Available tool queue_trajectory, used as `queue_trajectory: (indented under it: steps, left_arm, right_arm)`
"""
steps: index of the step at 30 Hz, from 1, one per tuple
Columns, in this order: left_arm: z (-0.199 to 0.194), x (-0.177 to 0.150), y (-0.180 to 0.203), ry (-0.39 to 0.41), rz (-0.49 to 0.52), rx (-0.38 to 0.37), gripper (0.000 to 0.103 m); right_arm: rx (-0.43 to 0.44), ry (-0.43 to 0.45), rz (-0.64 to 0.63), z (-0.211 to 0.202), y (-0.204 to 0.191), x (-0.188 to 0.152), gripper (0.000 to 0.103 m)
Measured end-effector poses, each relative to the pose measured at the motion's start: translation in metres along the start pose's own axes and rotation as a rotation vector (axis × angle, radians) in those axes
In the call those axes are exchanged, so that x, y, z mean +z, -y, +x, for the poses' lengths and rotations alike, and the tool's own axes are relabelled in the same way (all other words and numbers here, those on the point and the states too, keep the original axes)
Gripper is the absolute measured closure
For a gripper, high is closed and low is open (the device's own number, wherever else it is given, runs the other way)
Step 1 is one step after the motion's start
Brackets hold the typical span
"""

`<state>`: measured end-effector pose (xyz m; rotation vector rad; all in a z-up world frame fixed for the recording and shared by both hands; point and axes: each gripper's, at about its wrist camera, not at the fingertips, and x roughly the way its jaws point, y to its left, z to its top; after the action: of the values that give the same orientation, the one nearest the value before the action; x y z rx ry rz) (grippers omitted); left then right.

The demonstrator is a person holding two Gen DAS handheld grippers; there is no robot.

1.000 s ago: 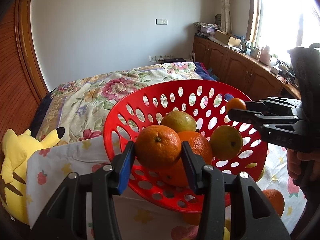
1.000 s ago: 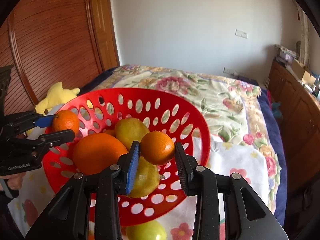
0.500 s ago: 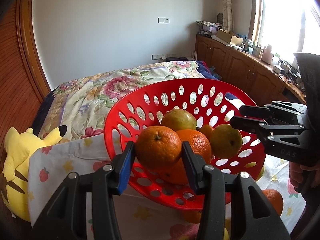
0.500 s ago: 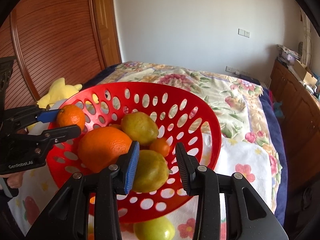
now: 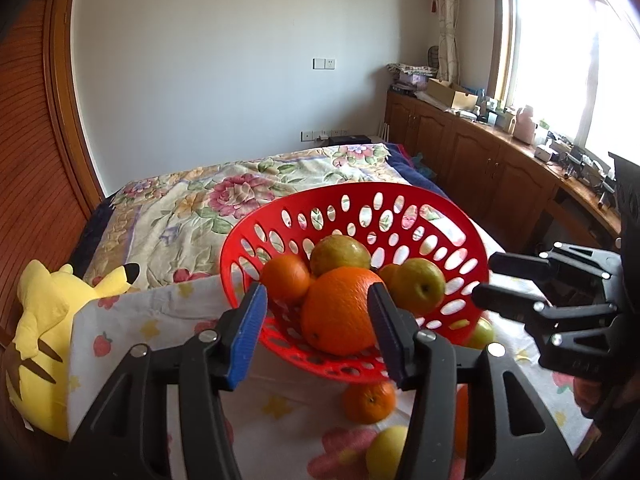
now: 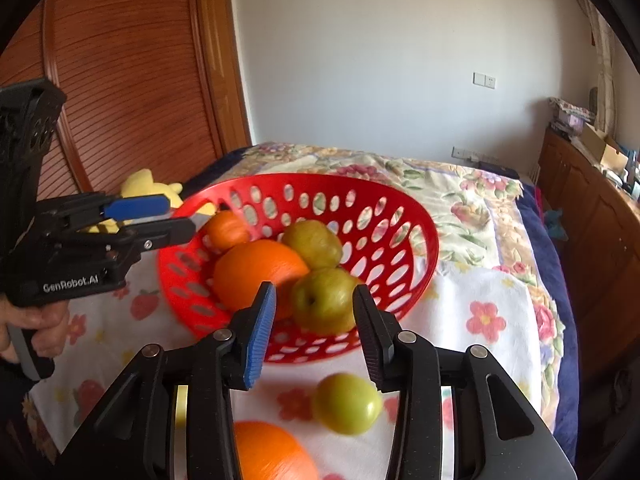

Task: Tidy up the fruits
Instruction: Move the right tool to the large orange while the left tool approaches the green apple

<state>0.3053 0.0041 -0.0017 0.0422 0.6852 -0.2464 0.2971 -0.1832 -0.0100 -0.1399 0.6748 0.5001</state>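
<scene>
Both my claws — left gripper [image 5: 318, 326], right gripper [image 6: 314, 330] — hang apart and empty near the red basket [image 5: 472, 236], while loose fruit like the green apple [image 6: 347, 403] sits nearby on the cloth — a clumsy nudge might roll it away.

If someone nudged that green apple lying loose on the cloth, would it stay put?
Probably not. The green apple is round and sits free on the flat flowered cloth, so it would likely roll. Its smooth, shiny skin may also slip between gripper pads.
</scene>
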Motion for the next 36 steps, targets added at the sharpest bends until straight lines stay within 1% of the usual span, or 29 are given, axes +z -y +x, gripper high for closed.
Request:
queue_trajectory:
  steps: [2,6,9,13,17,19,24,25,28,33,36]
  left_arm:
    - [-0.009,-0.005,0.006,0.007,0.017,0.008,0.05]
    - [-0.026,-0.014,0.014,0.014,0.028,-0.018,0.049]
    - [-0.038,-0.021,0.021,0.022,0.051,-0.008,0.049]
    - [-0.048,-0.034,0.025,0.018,0.049,-0.019,0.048]
    - [-0.051,-0.052,0.025,0.0,0.032,-0.016,0.048]
    - [-0.051,-0.059,0.027,-0.014,0.022,-0.008,0.048]
    - [-0.048,-0.076,0.029,-0.046,0.009,-0.011,0.048]
    - [-0.048,-0.08,0.03,-0.051,0.007,-0.01,0.048]
    - [-0.048,-0.086,0.032,-0.06,0.001,-0.013,0.048]
    - [-0.049,-0.094,0.033,-0.069,-0.01,-0.018,0.048]
    - [-0.049,-0.098,0.032,-0.074,-0.01,-0.018,0.048]
  right_arm:
    - [0.012,-0.004,-0.006,-0.005,-0.006,-0.005,0.06]
    - [0.016,-0.003,-0.014,-0.012,-0.016,-0.012,0.059]
    - [0.025,0.001,-0.001,-0.017,-0.021,-0.018,0.058]
    - [0.031,-0.006,0.004,-0.022,-0.027,-0.028,0.054]
    - [0.024,-0.03,0.003,-0.025,-0.032,-0.045,0.047]
    - [0.029,-0.05,-0.002,-0.024,-0.033,-0.053,0.045]
    - [0.016,-0.067,0.02,-0.028,-0.031,-0.071,0.035]
    - [0.014,-0.068,0.027,-0.029,-0.03,-0.074,0.032]
    - [0.016,-0.078,0.038,-0.031,-0.03,-0.08,0.028]
    - [0.03,-0.093,0.05,-0.031,-0.031,-0.087,0.019]
    - [0.034,-0.109,0.049,-0.026,-0.033,-0.091,0.017]
